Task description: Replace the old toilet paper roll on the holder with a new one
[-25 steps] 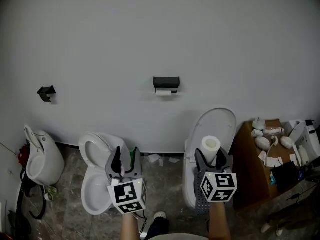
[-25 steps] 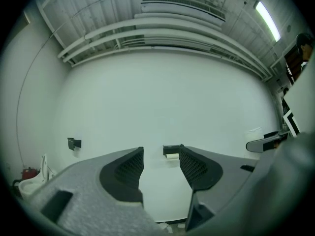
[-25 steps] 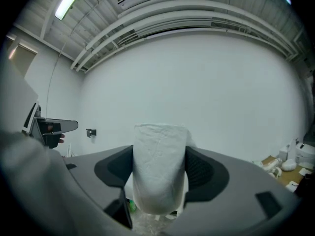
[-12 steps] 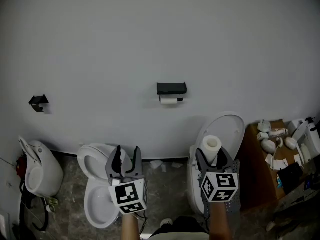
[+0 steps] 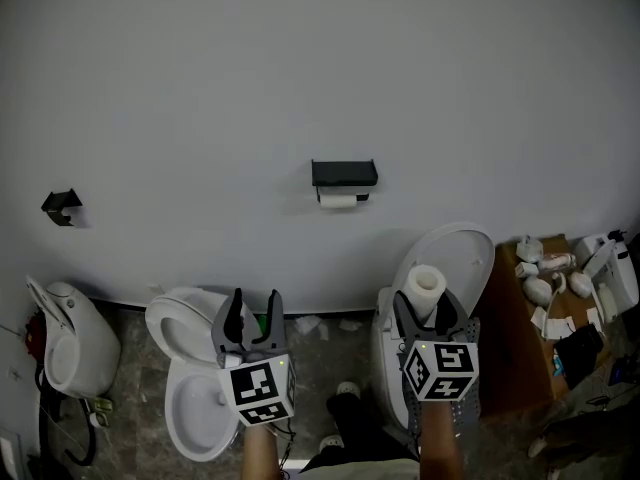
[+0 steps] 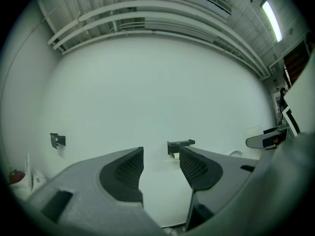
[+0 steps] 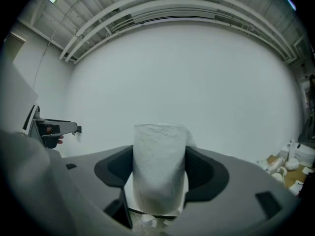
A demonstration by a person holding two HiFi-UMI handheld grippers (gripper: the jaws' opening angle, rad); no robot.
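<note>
Right gripper view: new roll (image 7: pixel 160 166) upright, clamped between right fingers (image 7: pixel 117 170); left fingers (image 6: pixel 124 173) apart, empty.

No legible words or numbers, only black-and-white square patterns, on the cube (image 5: pixel 258 393) of the left claw (image 5: pixel 255 300), on the cube (image 5: pixel 440 371) of the right claw (image 5: pixel 426 306), both below the wall holder (image 5: pixel 343 174)

Nothing is standing in the open air between the two hand-held grippers and the black holder (image 5: pixel 344 172). Bare wall (image 5: pixel 300 88) is spreading wide all around it. The old roll (image 5: pixel 339 200) is filling the spot under the holder. The raised lid of the right toilet (image 5: pixel 452 253) is sticking up just below and to the right. The left toilet (image 5: pixel 190 388) is sitting low on the other side. A narrow strip of floor (image 5: pixel 320 353) is lying between them. A brown cabinet (image 5: pixel 515 328) is crowding the far right.
</note>
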